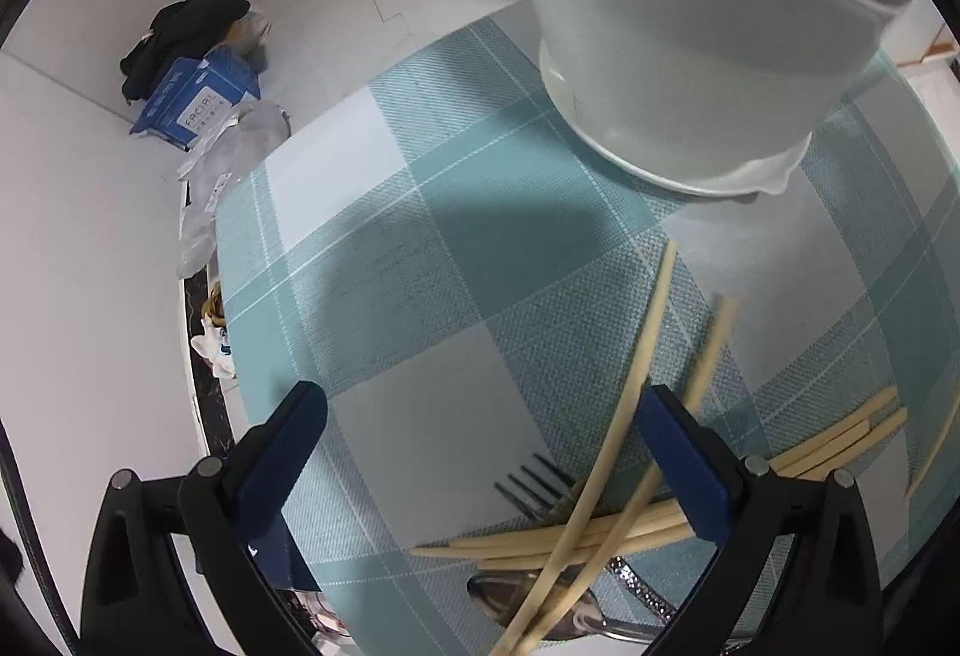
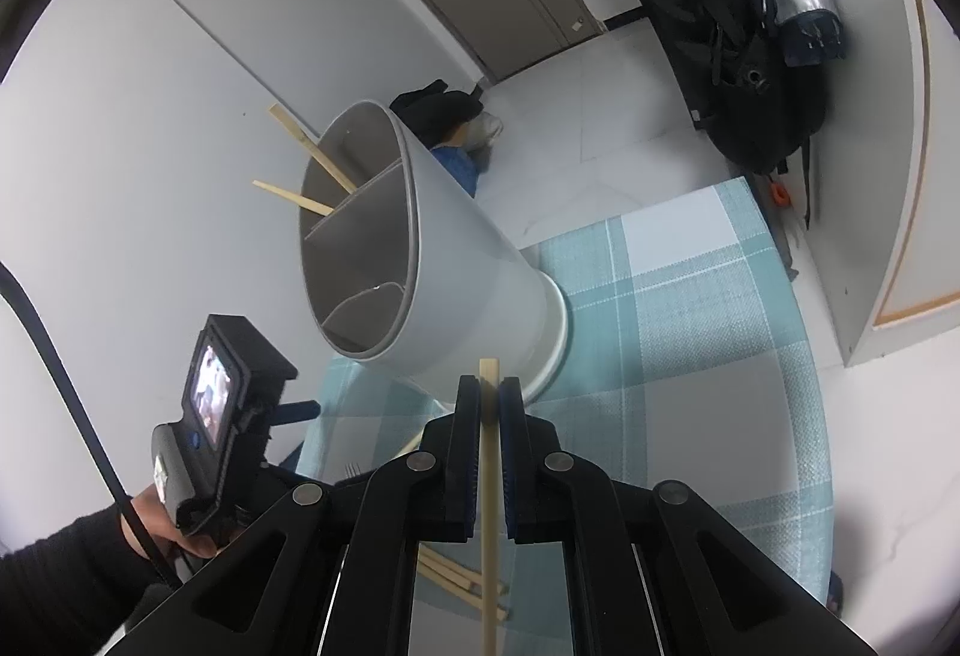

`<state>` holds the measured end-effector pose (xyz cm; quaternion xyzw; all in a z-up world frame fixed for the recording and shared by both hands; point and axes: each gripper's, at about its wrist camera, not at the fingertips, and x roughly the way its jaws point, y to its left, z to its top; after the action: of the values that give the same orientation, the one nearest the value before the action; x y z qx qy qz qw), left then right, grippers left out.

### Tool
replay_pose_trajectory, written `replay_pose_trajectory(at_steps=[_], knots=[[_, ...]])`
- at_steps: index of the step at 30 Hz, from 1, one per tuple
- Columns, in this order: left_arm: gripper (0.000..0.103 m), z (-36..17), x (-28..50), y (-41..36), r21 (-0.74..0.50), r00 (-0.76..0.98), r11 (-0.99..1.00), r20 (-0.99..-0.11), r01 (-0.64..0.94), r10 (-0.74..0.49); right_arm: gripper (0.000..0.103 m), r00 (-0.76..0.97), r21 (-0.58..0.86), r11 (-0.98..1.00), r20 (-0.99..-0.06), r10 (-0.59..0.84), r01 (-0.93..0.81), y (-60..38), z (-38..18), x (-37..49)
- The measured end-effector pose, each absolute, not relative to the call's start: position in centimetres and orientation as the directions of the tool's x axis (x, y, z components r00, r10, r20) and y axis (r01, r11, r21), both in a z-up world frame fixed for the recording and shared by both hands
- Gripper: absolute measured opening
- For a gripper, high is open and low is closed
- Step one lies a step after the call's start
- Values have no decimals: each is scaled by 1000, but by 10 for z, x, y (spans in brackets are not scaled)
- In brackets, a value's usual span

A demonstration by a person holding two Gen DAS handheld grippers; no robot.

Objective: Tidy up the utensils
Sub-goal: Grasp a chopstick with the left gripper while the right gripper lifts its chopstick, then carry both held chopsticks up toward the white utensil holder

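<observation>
A white divided utensil holder [image 2: 462, 266] [image 1: 690, 26] stands on the teal plaid placemat [image 1: 450, 236]. Two chopsticks [image 2: 315, 155] lean out of its far compartment. My right gripper [image 2: 489, 392] is shut on a single chopstick [image 2: 489, 506], whose tip pokes up just in front of the holder's base. My left gripper [image 1: 480, 395] points down with its jaws wide open over a loose pile of chopsticks [image 1: 600, 530]. The pile crosses a fork [image 1: 534, 485] and a spoon [image 1: 540, 602]. Its right finger [image 1: 678, 452] sits over the pile; nothing is between the pads.
A blue box [image 1: 192, 98], black cloth [image 1: 186, 26] and clear plastic bags [image 1: 240, 146] lie on the floor past the table's left edge. A black backpack [image 2: 750, 56] hangs by the wall at right. A sleeved hand [image 2: 150, 530] holds the left gripper's handle.
</observation>
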<state>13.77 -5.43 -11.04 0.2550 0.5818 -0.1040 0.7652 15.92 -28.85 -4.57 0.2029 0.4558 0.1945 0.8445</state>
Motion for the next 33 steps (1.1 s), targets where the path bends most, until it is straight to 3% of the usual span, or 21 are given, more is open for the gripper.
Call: replay_pose_trajectory(at_steps=[5, 9, 14, 20, 28, 33], knots=[[99, -106, 143, -61, 229, 316, 871, -944, 436, 91, 6, 511, 520, 841, -688, 515, -148, -287, -44, 158], [84, -104, 150, -66, 172, 322, 880, -946, 442, 23, 6, 515, 516, 843, -687, 513, -151, -287, -44, 158], [38, -100, 157, -66, 47, 293, 913, -953, 404, -81, 6, 517, 516, 844, -688, 509, -146, -288, -44, 158], [5, -98, 163, -73, -19, 266, 921, -955, 390, -132, 6, 518, 510, 847, -690, 506, -148, -286, -45, 158], [4, -99, 172, -64, -11, 275, 936, -955, 351, -114, 6, 520, 505, 851, -693, 500, -146, -287, -46, 158], [25, -100, 173, -66, 61, 305, 940, -951, 335, -47, 6, 522, 503, 852, -692, 499, -148, -287, -45, 157]])
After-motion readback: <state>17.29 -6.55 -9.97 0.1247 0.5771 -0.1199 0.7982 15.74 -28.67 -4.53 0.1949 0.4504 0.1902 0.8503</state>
